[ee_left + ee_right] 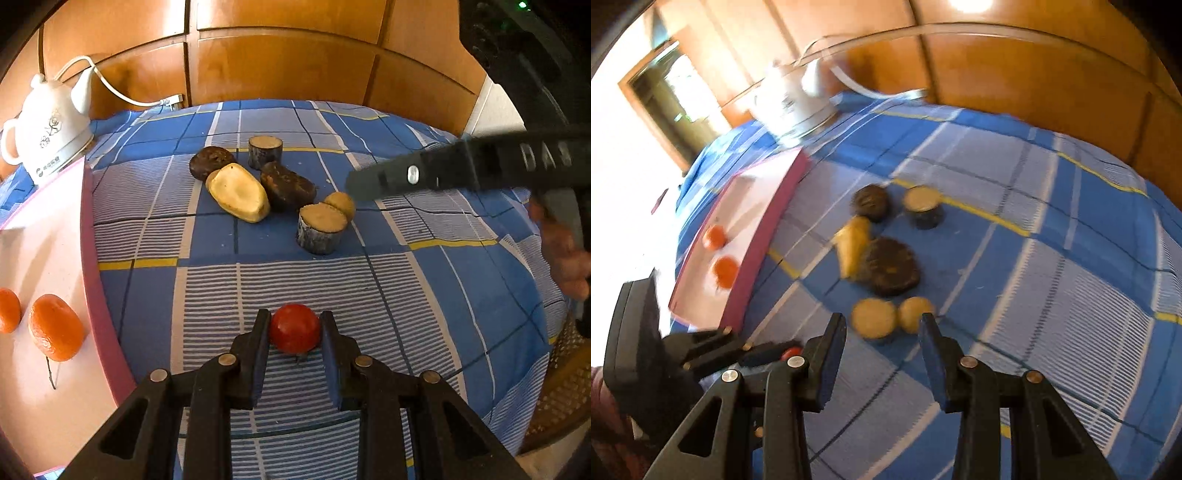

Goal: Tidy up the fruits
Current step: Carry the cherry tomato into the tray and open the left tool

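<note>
The left gripper [295, 332] pinches the red tomato [294, 328]; the pink tray [96, 295] (two oranges [55, 326] inside) lies left, while the right gripper [882, 332] hangs spread.

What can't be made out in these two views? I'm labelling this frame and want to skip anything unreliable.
- Red fruit, left view: underside hidden; the left tongs flank it, but actual contact is unclear. Right view: only a sliver shows behind the tongs.
- Leftmost orange, left view: cut off by the frame edge.
- Brown and yellow pieces, right view: motion blur, shapes unreadable.
- Kettle, right view: blurred and overexposed.
- Right tongs: open, nothing between them.
</note>
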Motion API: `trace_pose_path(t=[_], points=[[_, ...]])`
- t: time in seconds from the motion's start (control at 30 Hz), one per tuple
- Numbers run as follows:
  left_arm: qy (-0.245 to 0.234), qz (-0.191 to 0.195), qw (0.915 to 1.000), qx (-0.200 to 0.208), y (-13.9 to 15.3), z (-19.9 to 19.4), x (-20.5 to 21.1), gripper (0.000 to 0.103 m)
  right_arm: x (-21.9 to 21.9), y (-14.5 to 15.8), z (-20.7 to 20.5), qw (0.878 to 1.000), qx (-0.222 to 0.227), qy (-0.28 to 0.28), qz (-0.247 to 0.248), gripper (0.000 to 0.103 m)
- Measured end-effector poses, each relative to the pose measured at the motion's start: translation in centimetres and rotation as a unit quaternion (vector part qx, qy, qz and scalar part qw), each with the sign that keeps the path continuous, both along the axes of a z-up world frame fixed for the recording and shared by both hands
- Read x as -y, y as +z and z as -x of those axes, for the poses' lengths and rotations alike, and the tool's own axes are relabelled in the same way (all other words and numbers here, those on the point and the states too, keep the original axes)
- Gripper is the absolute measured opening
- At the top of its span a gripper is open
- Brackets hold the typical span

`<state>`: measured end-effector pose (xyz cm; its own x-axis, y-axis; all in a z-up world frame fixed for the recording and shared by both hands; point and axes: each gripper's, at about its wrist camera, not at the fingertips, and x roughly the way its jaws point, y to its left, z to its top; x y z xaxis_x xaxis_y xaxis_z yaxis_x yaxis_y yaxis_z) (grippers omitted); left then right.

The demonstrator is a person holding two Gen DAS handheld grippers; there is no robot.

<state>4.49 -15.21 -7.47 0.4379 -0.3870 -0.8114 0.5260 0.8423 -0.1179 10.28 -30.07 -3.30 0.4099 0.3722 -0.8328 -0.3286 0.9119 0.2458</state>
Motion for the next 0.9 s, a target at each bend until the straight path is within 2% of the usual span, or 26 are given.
trace_pose_path(t=[0.27, 0.53, 0.67, 0.77, 0.9], points=[[0.006, 0.013, 0.9999, -0.003, -0.1, -0.1, -0.3, 0.027, -1.4, -2.3, -0.5, 0.999, -0.038, 0.012, 0.013, 0.041], [0.003, 0.022, 0.9998, -0.002, -0.1, -0.2, -0.6, 0.026, -1.7, -3.7, -1.4, 0.999, -0.044, -0.001, 0.015, 0.041], [-0.001, 0.023, 0.9997, -0.002, 0.0, -0.1, -0.8, 0.026, -2.3, -4.0, -1.6, 0.999, -0.031, 0.002, 0.041, 0.032], [0.005, 0.038, 0.9993, -0.002, 0.9, -0.1, -1.4, 0.026, -2.4, -3.6, -1.3, 0.999, -0.023, 0.01, 0.047, 0.032], [0.03, 0.07, 0.9967, 0.026, 4.2, -0.4, -3.9, 0.026, -2.6, -3.5, -1.0, 0.998, -0.027, 0.019, 0.052, 0.032]])
